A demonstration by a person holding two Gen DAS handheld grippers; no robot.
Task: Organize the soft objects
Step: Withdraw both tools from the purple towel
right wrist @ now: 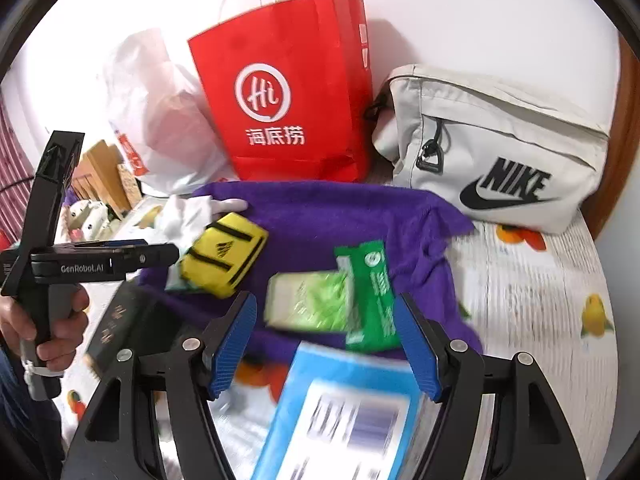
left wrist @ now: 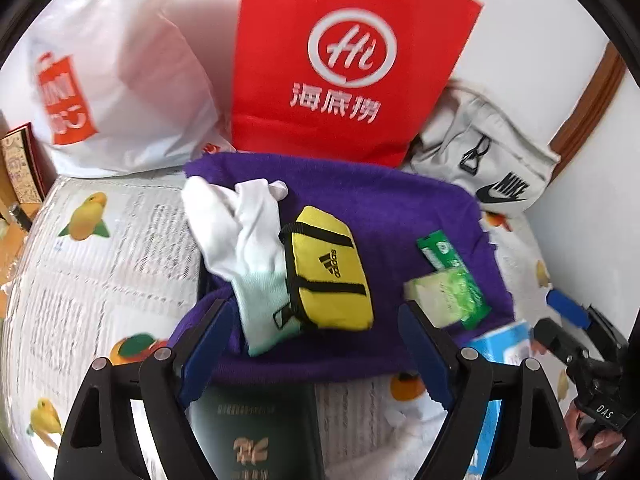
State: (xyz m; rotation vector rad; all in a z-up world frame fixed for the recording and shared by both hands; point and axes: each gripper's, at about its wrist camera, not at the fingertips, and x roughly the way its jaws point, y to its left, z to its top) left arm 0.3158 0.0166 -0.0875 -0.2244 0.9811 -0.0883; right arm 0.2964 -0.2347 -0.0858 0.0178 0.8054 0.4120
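Left wrist view: the left gripper point(left wrist: 316, 312) has its blue-padded fingers point(left wrist: 210, 334) spread wide with nothing between them, hanging over the near edge of a purple fleece cloth point(left wrist: 392, 208) spread on a fruit-printed bed sheet point(left wrist: 100, 248). Between the fingers and just beyond lie a small yellow zip pouch with black straps point(left wrist: 330, 270) and a white sock with a pale mint toe point(left wrist: 248, 240), the pouch overlapping the sock. A dark green booklet point(left wrist: 256, 436) lies below the fingers. Right wrist view: the right gripper point(right wrist: 326, 336) is likewise spread wide and holds nothing, poised above a blue-and-white box point(right wrist: 340, 412) and just short of a green foil packet point(right wrist: 370, 292) and a blurred pale green packet point(right wrist: 308, 306), both on the purple cloth. Behind the cloth stand a red paper shopping bag point(right wrist: 288, 92), a white plastic bag point(right wrist: 156, 120) and a pale grey Nike pouch point(right wrist: 496, 148).
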